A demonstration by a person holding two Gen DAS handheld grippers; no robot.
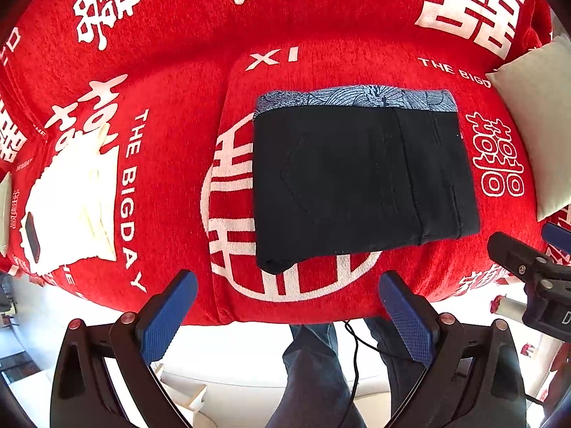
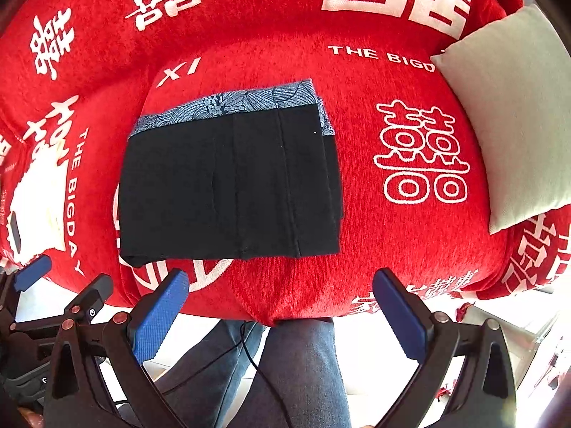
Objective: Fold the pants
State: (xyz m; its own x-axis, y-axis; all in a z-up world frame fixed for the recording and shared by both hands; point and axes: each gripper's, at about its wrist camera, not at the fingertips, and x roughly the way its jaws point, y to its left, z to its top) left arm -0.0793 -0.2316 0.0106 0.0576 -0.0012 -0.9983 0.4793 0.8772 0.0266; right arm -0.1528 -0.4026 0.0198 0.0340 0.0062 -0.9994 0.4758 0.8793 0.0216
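Hovering off sofa edge, left gripper [image 1: 287, 315] and right gripper [image 2: 280, 308] both spread wide, empty. Pants [image 1: 360, 182] lie folded compact on red blanket [image 1: 171, 107]. Fold looks finished; if tidying, press near-left corner flat, avoid dragging layers.

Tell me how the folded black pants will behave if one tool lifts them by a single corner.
The pants are soft cloth in stacked layers, so they would likely droop and unfold. The patterned lining peeking out at the far edge suggests loose layers that may slide apart. Pushed across the fuzzy red blanket, they would probably drag and bunch.
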